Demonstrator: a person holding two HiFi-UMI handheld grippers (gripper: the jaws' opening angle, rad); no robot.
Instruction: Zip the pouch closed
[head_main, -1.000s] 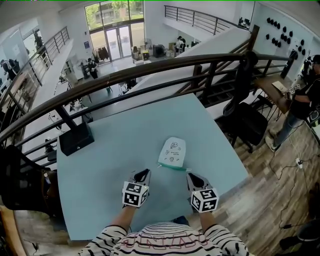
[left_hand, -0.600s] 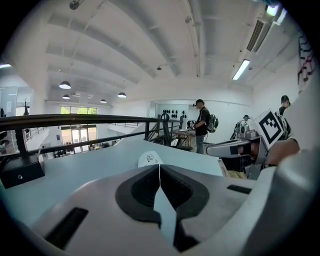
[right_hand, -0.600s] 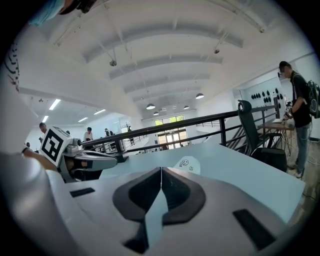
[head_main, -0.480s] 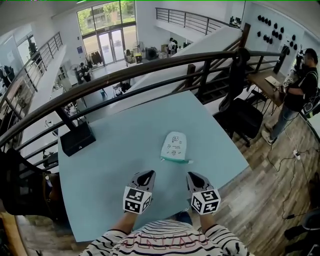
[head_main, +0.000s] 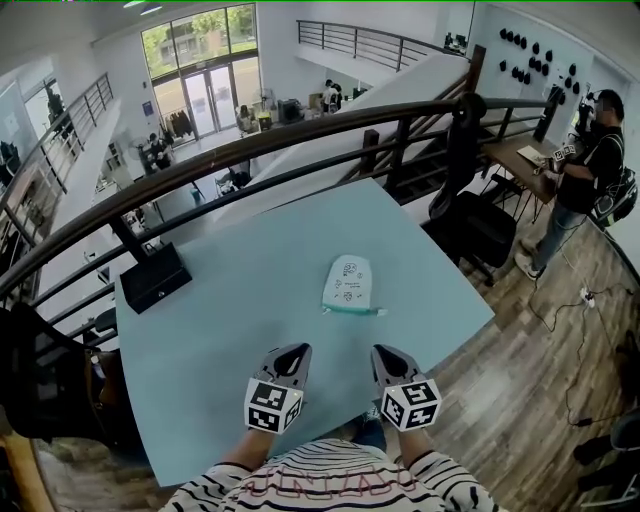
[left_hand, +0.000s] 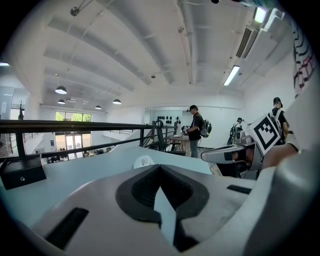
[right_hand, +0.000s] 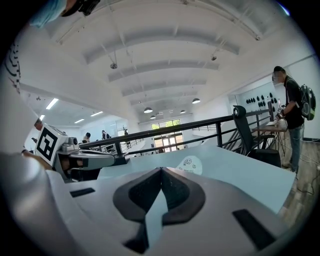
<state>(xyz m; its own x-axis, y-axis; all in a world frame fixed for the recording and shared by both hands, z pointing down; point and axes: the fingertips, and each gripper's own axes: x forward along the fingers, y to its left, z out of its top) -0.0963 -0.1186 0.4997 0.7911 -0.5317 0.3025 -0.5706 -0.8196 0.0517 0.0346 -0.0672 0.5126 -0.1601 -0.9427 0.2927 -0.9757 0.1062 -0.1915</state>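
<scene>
The pouch (head_main: 348, 283) lies flat on the pale blue bench (head_main: 230, 300), a little right of the middle and nearer the front edge than the back. It is white with a rounded far end. A teal strip (head_main: 352, 310) runs along its near edge, and a small tab sticks out at the strip's right end. There are small dark printed marks on its top face, drawings and perhaps a line of words, but they are too small to read from any view. Nothing touches it.

Both tools sit short of the pouch, over the front part of the bench, side by side and apart from each other. The left hand-held gripper (head_main: 296, 350) has its jaws brought together with nothing between them; in its own view the tips meet and the pouch shows beyond them on the bench top. The right hand-held gripper (head_main: 381, 352) is the same: jaws closed tight, empty, with the pouch ahead of it and slightly right. Each carries a marker cube (head_main: 273, 405) with a black-and-white square pattern, no letters on it. Behind them are the holder's striped sleeves (head_main: 330, 480).

A black box (head_main: 153, 276) stands at the bench's far left corner, well apart from the pouch. A dark railing (head_main: 300, 135) curves past the bench's far side, a black chair (head_main: 470, 225) stands off its right corner, and a person (head_main: 585, 170) with a backpack stands further right on the wooden floor
</scene>
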